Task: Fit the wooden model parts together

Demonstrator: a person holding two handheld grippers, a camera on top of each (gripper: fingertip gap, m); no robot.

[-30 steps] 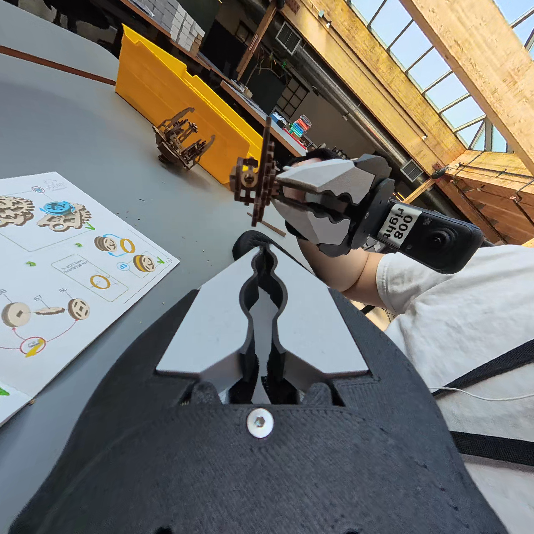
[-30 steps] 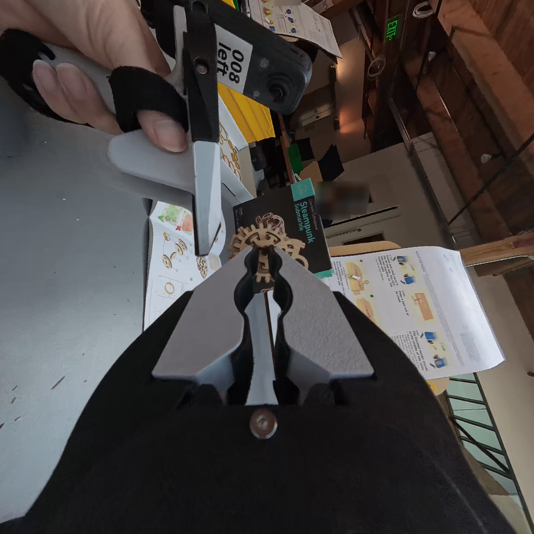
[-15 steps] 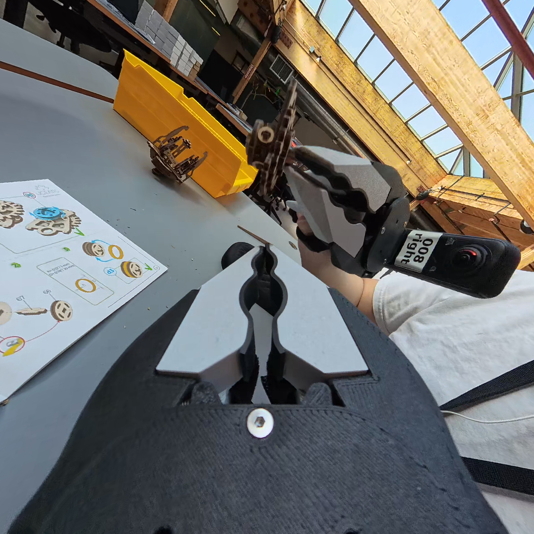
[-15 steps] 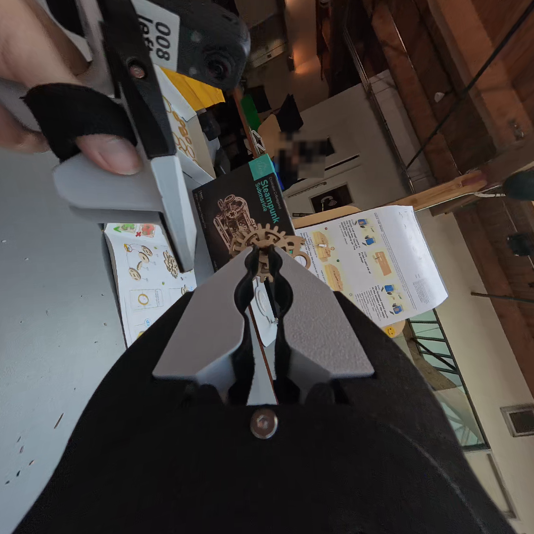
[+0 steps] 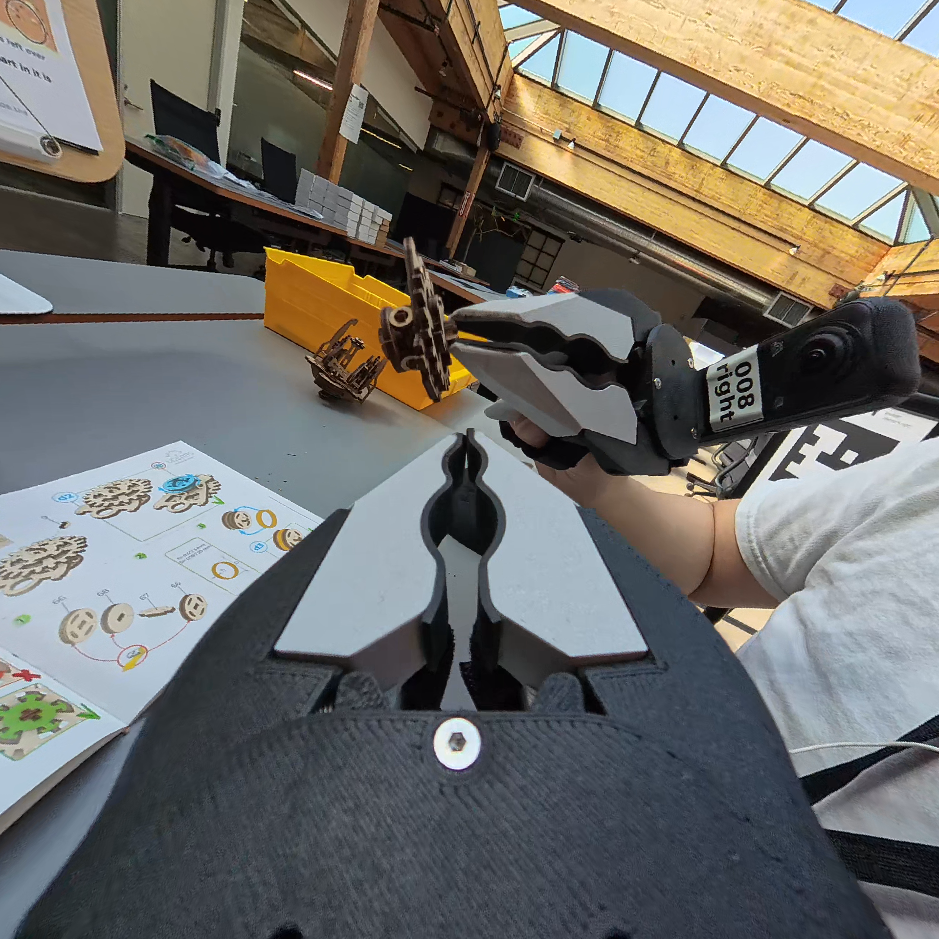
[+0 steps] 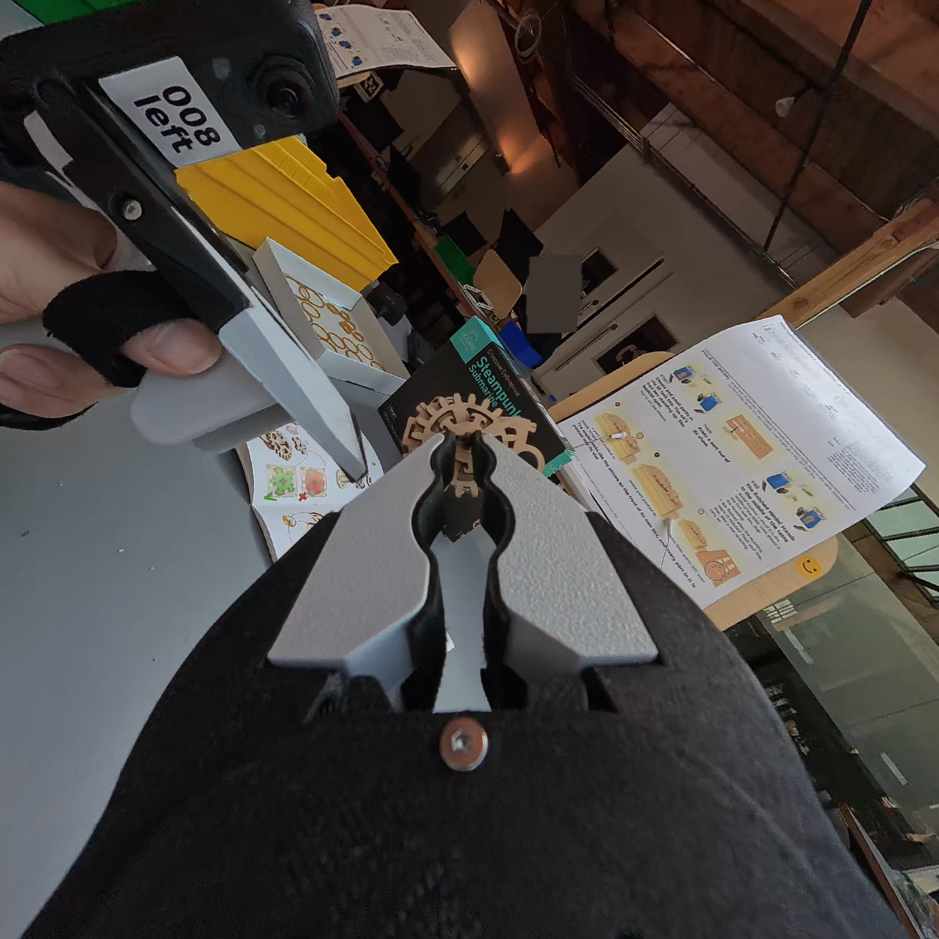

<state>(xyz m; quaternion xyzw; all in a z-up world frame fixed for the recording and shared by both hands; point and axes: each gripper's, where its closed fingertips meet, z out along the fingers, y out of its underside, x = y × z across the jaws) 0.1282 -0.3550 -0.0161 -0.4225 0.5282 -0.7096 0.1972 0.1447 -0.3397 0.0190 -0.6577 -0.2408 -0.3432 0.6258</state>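
Right tool [image 5: 451, 333] is clamping a wooden gear piece [image 5: 419, 330] in the air.
Left tool [image 5: 466, 447] is sitting closed and empty above the gray counter [image 5: 152, 386].

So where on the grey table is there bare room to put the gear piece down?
Free: the grey table left of the small wooden assembly, between the yellow bin and the instruction booklet. Crowded: the strip by the bin and assembly, and the near-left corner under the booklet. The right tongs hold the gear piece above the table.

Matt grey tongs [image 5: 468, 443], laser-cut wooden gear assembly [image 5: 419, 329], glossy paper booklet [image 5: 117, 569]
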